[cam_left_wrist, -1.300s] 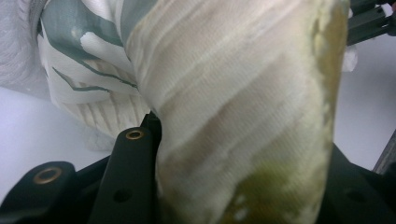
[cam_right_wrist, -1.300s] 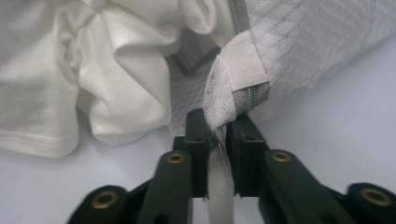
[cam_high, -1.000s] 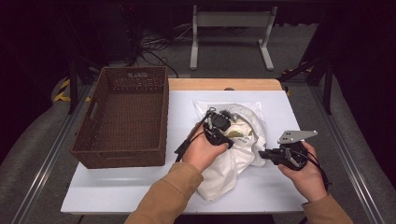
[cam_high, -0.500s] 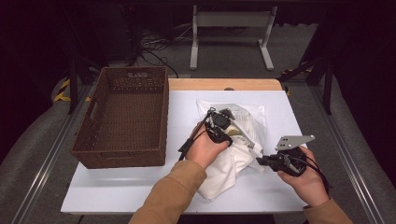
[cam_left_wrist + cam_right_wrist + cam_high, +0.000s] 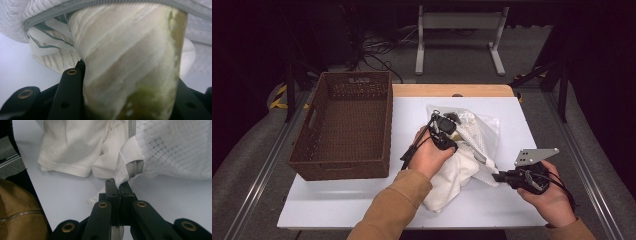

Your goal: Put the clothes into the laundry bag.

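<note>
Holding mesh laundry bag (image 5: 482,131) open near surface (image 5: 362,200) middle: right tongs (image 5: 120,185) clamped on its zipper edge, left tongs (image 5: 130,100) gripping rolled cloth (image 5: 130,55) for pushing inside.

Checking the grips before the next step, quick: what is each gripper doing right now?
Left gripper: closed on a rolled cloth at the mesh bag's mouth.
Right gripper: closed on the mesh bag edge by its zipper.

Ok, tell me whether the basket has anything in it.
Empty. The high view shows the brown wicker basket with its bare woven floor; the cloth lies outside it on the table.
</note>
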Motion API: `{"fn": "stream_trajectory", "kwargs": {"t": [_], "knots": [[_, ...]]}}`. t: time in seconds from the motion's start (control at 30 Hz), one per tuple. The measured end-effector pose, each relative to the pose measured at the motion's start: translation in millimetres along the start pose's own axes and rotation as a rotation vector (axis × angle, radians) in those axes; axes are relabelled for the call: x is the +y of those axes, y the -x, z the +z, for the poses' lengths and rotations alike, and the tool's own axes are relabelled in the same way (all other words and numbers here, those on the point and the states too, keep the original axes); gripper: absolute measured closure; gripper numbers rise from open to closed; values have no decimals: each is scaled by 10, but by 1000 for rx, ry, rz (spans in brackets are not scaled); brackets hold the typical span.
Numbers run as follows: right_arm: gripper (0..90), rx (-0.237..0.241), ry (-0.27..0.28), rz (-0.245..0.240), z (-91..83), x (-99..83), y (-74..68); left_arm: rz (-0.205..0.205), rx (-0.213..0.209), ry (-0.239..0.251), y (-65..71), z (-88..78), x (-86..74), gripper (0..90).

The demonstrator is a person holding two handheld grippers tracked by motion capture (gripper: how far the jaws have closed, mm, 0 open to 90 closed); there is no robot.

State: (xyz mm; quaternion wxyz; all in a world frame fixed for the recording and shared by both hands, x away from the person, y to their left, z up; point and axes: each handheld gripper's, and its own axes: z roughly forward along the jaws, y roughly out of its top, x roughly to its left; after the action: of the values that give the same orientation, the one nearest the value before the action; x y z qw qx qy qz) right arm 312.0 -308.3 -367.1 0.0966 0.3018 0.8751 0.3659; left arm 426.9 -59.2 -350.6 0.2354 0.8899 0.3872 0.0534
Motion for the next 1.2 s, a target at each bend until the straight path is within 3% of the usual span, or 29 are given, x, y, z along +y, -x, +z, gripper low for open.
{"fn": "stream_trajectory", "kwargs": {"t": [0.13, 0.23, 0.37, 0.53, 0.6, 0.67, 0.7, 0.73, 0.9, 0.93, 1.1, 1.2], "knots": [[891, -10, 3, 7, -88, 2, 5, 15, 34, 8, 33, -40, 24, 594], [890, -17, 1, 25, -128, -28, 49, 24, 35, 5, 54, 42, 29, 589], [890, -7, -26, 52, -62, -116, 115, 9, -50, -12, 8, 256, 5, 527], [889, -1, -40, 78, 9, -185, 192, -3, -79, -41, -23, 389, -53, 358], [888, 7, -38, 84, 18, -194, 205, 3, -66, -43, -6, 370, -57, 314], [888, 10, -41, 85, 29, -201, 209, -11, -78, -53, 1, 363, -57, 234], [888, 11, -44, 83, 36, -205, 211, -47, -110, -64, 8, 333, -63, 191], [888, 11, -46, 87, 44, -209, 213, -37, -113, -56, 18, 305, -69, 168], [888, 10, -46, 94, 49, -222, 230, 3, -97, -13, 41, 173, -106, 141], [888, 7, -47, 93, 47, -226, 237, 17, -93, 17, 61, 78, -140, 142], [888, 6, -47, 98, 42, -238, 252, 33, -88, 57, 81, -60, -201, 150], [888, 7, -46, 99, 43, -242, 255, 55, -64, 103, 120, -220, -289, 160]]}}
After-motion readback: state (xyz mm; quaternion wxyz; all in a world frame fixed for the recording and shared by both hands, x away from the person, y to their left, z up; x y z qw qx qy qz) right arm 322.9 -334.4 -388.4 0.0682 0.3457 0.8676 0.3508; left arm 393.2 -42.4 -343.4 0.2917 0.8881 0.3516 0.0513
